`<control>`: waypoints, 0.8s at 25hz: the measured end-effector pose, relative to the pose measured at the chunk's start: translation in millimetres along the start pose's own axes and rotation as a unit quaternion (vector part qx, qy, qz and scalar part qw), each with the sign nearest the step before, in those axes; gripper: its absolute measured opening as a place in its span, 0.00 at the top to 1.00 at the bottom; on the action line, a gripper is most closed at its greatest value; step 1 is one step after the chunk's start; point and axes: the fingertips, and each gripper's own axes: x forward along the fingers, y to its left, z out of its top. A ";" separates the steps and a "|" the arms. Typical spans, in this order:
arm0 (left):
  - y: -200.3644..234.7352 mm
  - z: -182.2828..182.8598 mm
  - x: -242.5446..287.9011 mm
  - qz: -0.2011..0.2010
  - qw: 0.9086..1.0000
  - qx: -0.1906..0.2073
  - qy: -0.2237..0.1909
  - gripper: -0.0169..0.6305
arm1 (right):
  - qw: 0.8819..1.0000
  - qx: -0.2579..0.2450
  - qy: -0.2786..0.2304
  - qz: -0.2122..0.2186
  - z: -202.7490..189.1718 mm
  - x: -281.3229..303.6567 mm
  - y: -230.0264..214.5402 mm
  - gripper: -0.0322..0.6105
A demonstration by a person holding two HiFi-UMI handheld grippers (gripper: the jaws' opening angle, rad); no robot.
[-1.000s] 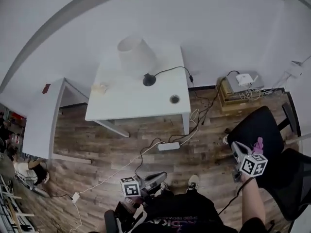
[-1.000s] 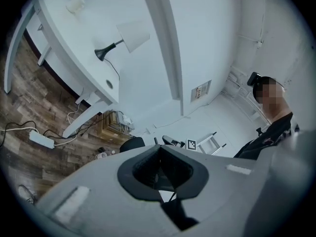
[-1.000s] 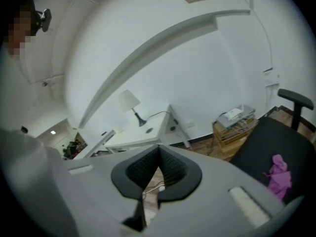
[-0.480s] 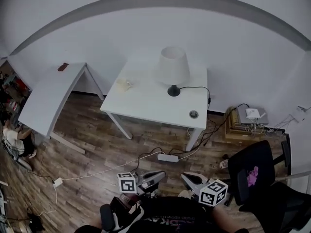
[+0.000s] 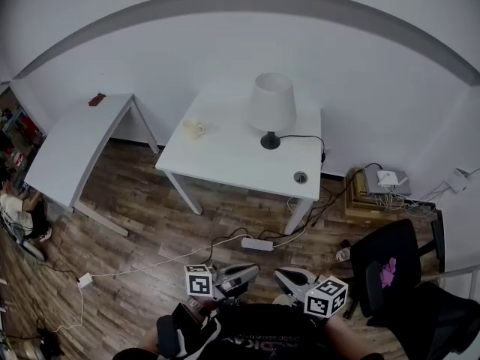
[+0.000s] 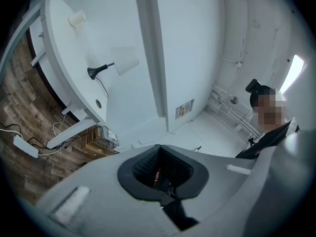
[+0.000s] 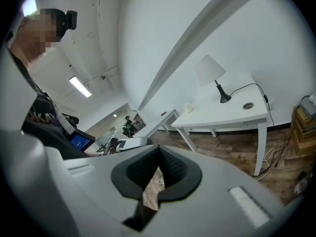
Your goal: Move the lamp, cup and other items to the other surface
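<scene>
A white-shaded lamp (image 5: 271, 107) on a black base stands on the white table (image 5: 225, 156) across the room, its cord trailing off the right side. The cream cup (image 5: 193, 129) sits near that table's back left corner. Both also show in the left gripper view, lamp (image 6: 123, 62) and cup (image 6: 76, 19), and in the right gripper view, lamp (image 7: 210, 69) and cup (image 7: 187, 108). A second white table (image 5: 79, 145) stands to the left. My left gripper (image 5: 251, 270) and right gripper (image 5: 280, 275) hang side by side low before my body, far from the tables, both shut and empty.
A power strip (image 5: 257, 244) and loose cables lie on the wood floor between me and the table. A black office chair (image 5: 390, 250) stands at my right, with stacked boxes and a router (image 5: 382, 180) behind it. A small dark object (image 5: 96, 100) lies on the left table.
The head view has swung left, so the table sits more central. My right gripper has come in from beside the chair to the middle, next to the left gripper.
</scene>
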 end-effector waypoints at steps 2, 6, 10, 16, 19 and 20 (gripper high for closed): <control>-0.2 -1.4 1.0 -0.002 1.000 -0.001 0.007 0.98 | 1.000 0.005 -0.002 -0.002 -0.3 -1.1 -1.4 0.94; -1.1 -7.5 8.6 -0.007 1.000 -0.001 0.028 0.98 | 1.000 0.001 -0.007 -0.006 1.6 -3.2 -2.6 0.94; -3.6 -7.4 14.0 -0.017 0.999 0.000 0.030 0.98 | 1.000 0.006 -0.015 -0.008 2.5 -7.9 -6.8 0.94; -7.7 -3.3 17.9 -0.023 1.000 0.008 0.014 0.98 | 1.000 0.011 -0.025 -0.003 3.9 -17.2 -8.8 0.94; -8.4 -5.0 20.5 -0.025 1.000 0.005 0.009 0.98 | 1.000 0.013 -0.029 -0.002 3.7 -23.0 -11.0 0.94; -7.5 -5.9 21.3 -0.021 1.000 0.007 0.009 0.98 | 0.999 0.014 -0.031 -0.001 4.0 -24.8 -11.9 0.94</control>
